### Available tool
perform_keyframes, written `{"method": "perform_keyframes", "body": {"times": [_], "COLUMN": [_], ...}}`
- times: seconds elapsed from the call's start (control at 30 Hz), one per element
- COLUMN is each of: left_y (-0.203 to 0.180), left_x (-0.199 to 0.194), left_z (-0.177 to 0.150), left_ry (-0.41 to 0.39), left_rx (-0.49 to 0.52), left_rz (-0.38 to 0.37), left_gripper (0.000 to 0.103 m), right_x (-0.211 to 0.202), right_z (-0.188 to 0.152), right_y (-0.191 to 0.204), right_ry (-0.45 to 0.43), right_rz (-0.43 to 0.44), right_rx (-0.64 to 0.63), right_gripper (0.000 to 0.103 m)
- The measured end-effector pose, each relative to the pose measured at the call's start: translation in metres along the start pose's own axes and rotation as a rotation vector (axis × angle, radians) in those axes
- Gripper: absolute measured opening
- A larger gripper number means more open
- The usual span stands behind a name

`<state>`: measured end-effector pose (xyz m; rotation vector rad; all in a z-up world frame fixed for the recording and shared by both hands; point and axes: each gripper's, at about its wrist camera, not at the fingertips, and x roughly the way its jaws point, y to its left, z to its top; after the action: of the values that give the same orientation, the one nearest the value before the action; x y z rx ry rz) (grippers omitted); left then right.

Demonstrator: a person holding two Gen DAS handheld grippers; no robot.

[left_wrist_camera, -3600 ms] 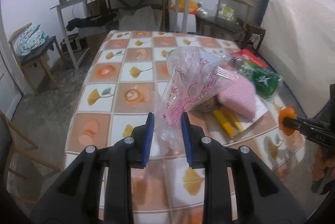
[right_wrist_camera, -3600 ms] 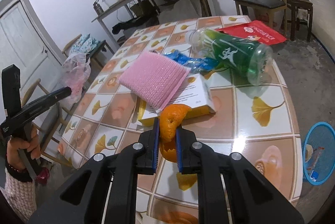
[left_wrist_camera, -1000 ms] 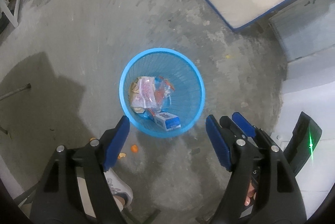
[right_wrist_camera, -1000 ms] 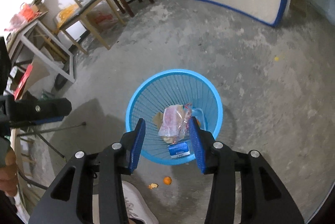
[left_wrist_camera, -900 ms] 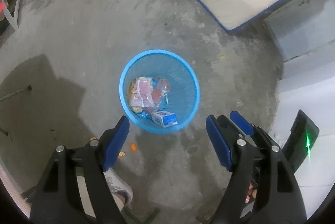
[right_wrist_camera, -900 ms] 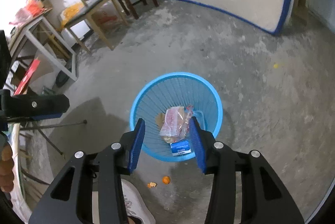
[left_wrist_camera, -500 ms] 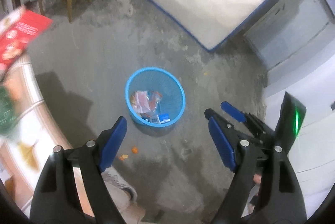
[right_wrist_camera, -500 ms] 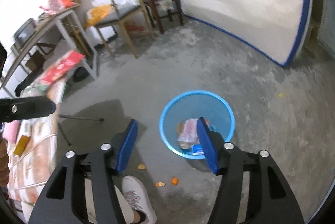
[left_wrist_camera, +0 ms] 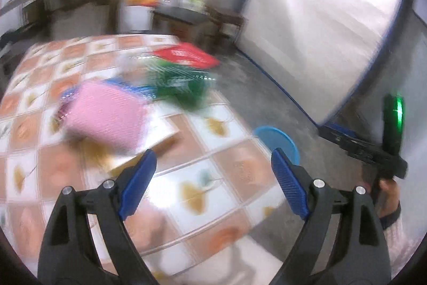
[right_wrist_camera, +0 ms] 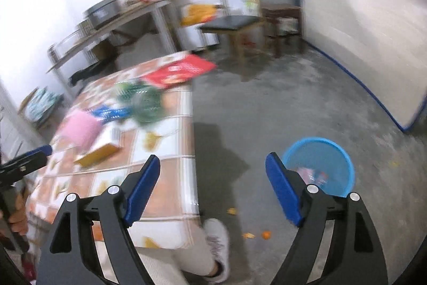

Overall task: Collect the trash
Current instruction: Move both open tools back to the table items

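Both views are motion-blurred. The left gripper is held spread wide over the tiled table, nothing between its jaws, which have just been opening. The right gripper is likewise spread and empty, its jaws just opened further. The blue bin is seen on the floor at four o'clock from the table; the pink sponge, green bottle and red packet are left on the tabletop.
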<state>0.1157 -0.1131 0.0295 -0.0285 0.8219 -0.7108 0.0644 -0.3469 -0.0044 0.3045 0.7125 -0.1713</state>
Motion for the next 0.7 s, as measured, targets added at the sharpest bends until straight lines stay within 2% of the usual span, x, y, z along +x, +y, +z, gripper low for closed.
{"method": "perform_keyframes", "body": {"times": [0.2, 0.33, 0.47, 0.57, 0.7], "left_y": [0.066, 0.096, 0.108, 0.112, 0.118], "left_x": [-0.03, -0.031, -0.017, -0.007, 0.01], "left_z": [-0.018, -0.023, -0.025, -0.025, -0.021], "left_ry": [-0.115, -0.158, -0.199, -0.211, -0.2], "left_rx": [-0.182, -0.241, -0.262, -0.261, -0.26], "left_rz": [0.043, 0.004, -0.05, -0.104, -0.155], "left_gripper": [0.083, 0.083, 0.083, 0.082, 0.071], "right_x": [0.023, 0.041, 0.069, 0.097, 0.144], "right_z": [0.012, 0.028, 0.052, 0.07, 0.088], "right_y": [0.076, 0.12, 0.153, 0.171, 0.195], "right_ry": [0.054, 0.068, 0.123, 0.191, 0.289], "right_rz": [0.191, 0.316, 0.452, 0.518, 0.539], "right_rx": [-0.121, -0.188, -0.187, -0.16, -0.125], "right_gripper": [0.079, 0.079, 0.078, 0.063, 0.048]}}
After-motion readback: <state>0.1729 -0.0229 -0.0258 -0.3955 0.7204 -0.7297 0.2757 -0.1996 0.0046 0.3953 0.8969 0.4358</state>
